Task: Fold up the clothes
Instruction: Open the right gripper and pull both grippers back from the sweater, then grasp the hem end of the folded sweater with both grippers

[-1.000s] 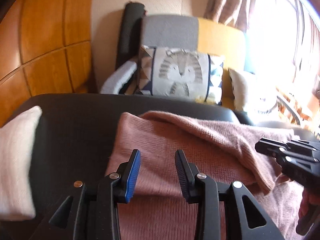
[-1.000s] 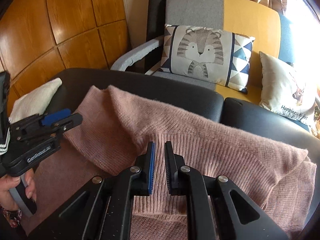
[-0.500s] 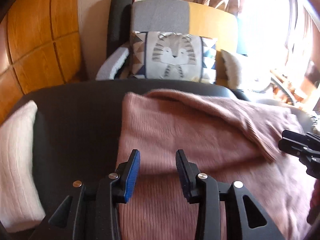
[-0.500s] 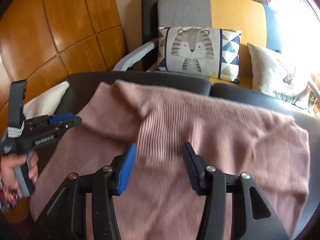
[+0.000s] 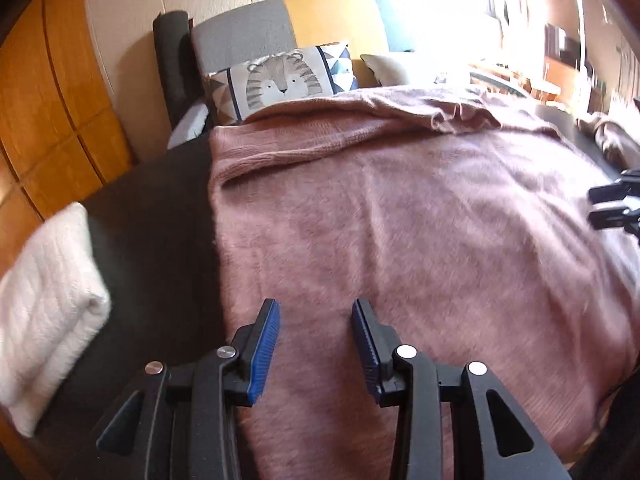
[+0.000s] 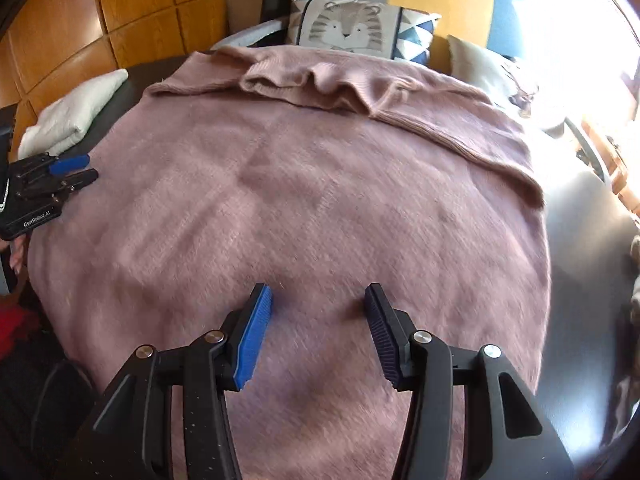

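Both left gripper (image 5: 314, 344) and right gripper (image 6: 318, 332) gape empty above pink sweater (image 6: 320, 184).

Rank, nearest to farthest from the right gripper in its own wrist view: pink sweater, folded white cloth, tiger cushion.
From the right gripper:
1. Pink sweater, directly beneath the open fingers.
2. Folded white cloth, far left on the dark surface.
3. Tiger cushion, on the chair beyond the sweater's far edge.

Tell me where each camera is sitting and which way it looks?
Left wrist: rides the left gripper, looking along its open jaws over the fuzzy pink knitted sweater toward the tiger-print cushion; the right gripper peeks in.
Right wrist: rides the right gripper, jaws open, same direction; the left gripper shows.
Shared: sweater, cushion, folded white knitted garment.
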### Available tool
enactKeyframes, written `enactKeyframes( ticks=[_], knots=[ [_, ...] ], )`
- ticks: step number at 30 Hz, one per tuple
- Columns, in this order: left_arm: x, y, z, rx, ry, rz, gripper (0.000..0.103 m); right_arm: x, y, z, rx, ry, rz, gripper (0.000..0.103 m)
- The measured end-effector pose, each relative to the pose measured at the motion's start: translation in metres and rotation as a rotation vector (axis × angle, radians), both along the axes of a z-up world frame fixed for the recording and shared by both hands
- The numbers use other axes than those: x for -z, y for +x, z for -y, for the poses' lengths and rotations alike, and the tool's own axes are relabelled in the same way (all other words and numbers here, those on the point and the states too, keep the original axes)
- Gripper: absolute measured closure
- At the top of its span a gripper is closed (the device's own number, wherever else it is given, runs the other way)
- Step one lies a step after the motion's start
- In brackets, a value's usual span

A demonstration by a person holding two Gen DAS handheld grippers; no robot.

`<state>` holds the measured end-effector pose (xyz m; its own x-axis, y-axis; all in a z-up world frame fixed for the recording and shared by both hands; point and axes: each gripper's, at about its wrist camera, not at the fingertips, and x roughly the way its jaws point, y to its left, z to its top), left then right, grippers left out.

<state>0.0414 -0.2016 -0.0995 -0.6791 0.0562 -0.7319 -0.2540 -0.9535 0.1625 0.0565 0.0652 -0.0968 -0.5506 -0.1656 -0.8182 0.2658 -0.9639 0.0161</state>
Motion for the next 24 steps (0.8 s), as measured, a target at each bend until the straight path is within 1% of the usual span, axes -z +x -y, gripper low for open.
enactKeyframes(
  ticks=[2, 4, 9, 13, 17, 20, 22, 24],
  knots=[
    [-0.001, 0.006, 0.005, 0.003, -0.002, 0.001, 0.064, -0.001, 0.010, -0.015, 0.030, -0.041, 0.007, 0.051],
    [-0.005, 0.010, 0.016, -0.007, 0.035, 0.028, 0.064, -0.004, 0.020, -0.027, 0.055, -0.071, 0.009, 0.051],
    [-0.006, 0.024, 0.044, -0.011, 0.203, 0.145, 0.064, -0.012, 0.047, -0.058, 0.121, -0.154, 0.009, 0.051],
    [-0.001, 0.049, 0.058, -0.018, 0.269, 0.203, 0.064, -0.009, 0.062, -0.084, 0.182, -0.191, 0.043, 0.051],
    [0.000, 0.069, 0.071, -0.019, 0.358, 0.243, 0.064, -0.010, 0.075, -0.103, 0.202, -0.239, 0.058, 0.051],
    [0.001, 0.083, 0.077, 0.003, 0.420, 0.269, 0.064, -0.013, 0.084, -0.113, 0.226, -0.234, 0.065, 0.051],
    [0.001, 0.090, 0.078, 0.025, 0.437, 0.274, 0.064, -0.013, 0.090, -0.118, 0.236, -0.217, 0.073, 0.051],
    [0.002, 0.096, 0.079, 0.049, 0.461, 0.277, 0.064, -0.010, 0.095, -0.121, 0.233, -0.225, 0.084, 0.051]
  ],
)
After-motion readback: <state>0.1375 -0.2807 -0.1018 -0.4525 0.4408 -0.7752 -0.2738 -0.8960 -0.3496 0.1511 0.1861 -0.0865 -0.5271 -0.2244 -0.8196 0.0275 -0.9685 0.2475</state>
